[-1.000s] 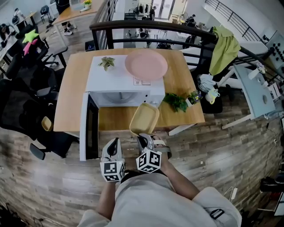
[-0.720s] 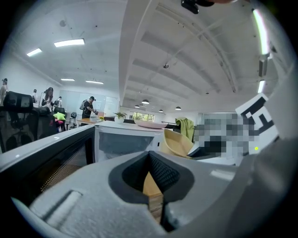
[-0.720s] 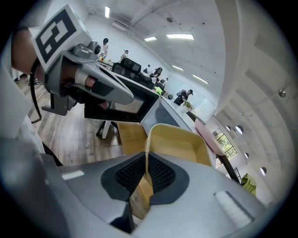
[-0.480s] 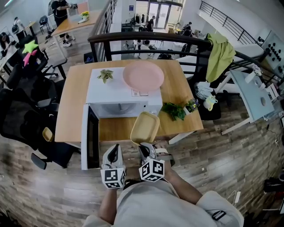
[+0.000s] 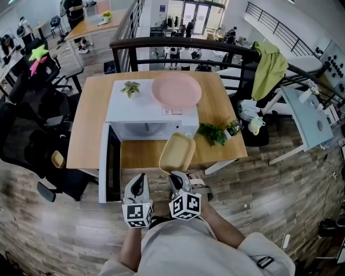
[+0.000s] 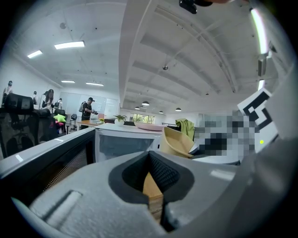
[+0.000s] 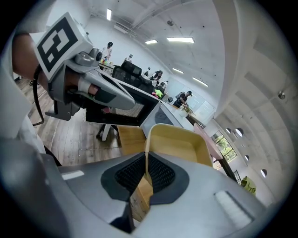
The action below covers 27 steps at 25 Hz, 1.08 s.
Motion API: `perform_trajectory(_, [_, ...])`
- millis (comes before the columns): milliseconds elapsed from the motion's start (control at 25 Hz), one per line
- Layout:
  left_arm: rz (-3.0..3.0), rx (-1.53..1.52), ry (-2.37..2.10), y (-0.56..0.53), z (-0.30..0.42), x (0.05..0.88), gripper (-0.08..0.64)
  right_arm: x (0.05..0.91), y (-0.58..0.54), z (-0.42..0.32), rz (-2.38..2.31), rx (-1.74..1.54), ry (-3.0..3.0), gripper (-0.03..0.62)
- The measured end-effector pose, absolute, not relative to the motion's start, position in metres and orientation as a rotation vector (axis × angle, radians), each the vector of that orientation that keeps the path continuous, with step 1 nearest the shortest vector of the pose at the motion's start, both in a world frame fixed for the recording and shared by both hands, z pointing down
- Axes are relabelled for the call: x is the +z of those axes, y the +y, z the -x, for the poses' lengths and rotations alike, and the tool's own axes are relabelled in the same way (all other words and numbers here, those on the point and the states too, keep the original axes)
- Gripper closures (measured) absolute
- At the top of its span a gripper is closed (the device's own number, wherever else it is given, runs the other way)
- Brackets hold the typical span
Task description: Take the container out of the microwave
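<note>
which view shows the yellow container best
The head view: the whole shallow yellow rectangular container shows from above, empty, over the wooden table's front edge, outside the white microwave. The right gripper view shows its rim pinched in the right gripper; the left gripper view shows only its tilted side.

Left gripper just beside right gripper, left jaws together, right jaws tight on the rim of the container.

Open-plan office, upper level.
Black swivel chairs beside a wooden bench, a railing, people at far desks, strip lights overhead.
</note>
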<state>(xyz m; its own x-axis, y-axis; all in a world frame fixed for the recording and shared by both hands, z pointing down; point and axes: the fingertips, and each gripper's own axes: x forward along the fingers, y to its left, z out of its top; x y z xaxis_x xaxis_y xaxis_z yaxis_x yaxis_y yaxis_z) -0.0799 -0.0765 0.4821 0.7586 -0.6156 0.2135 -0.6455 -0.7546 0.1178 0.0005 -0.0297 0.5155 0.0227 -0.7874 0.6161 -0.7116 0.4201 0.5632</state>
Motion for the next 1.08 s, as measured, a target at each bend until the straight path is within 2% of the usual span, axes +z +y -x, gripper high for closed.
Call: perform_trajectory(1080, [-2.769,0.208,-1.01,-0.084,0.074,0.479,0.557,0.514,-0.043,-0.012,-1.313,-0.113,-1.695,0.56])
